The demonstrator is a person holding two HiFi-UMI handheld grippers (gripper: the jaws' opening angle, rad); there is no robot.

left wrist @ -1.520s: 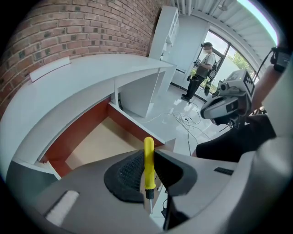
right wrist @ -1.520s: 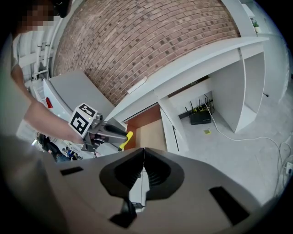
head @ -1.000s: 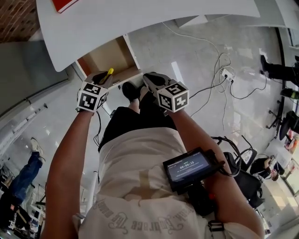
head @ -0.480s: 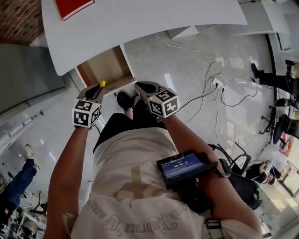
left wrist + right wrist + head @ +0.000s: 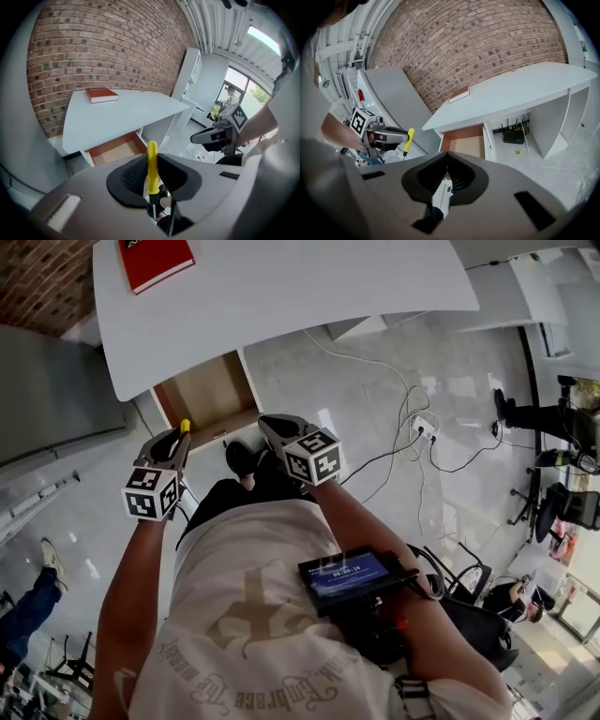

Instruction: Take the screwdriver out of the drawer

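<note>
My left gripper (image 5: pixel 177 437) is shut on a yellow-handled screwdriver (image 5: pixel 185 427). It holds the tool upright in the air, just in front of the open wooden drawer (image 5: pixel 202 393) under the white desk (image 5: pixel 281 296). In the left gripper view the yellow handle (image 5: pixel 152 161) stands clamped between the dark pads, its metal shaft pointing down. My right gripper (image 5: pixel 269 424) hovers beside it near the drawer's front, jaws shut with nothing between them (image 5: pixel 447 158). From the right gripper view the left gripper (image 5: pixel 386 135) and the screwdriver (image 5: pixel 408 141) show left of the drawer (image 5: pixel 464 143), whose inside looks bare.
A red book (image 5: pixel 155 261) lies on the desk's far left corner. A grey cabinet (image 5: pixel 47 390) stands left of the desk. Cables and a power strip (image 5: pixel 422 424) lie on the floor to the right. A black box (image 5: pixel 513 136) sits under the desk.
My left gripper has risen and drawn back from the drawer with the screwdriver in it, moving left in the head view. The right gripper has shifted only slightly.
</note>
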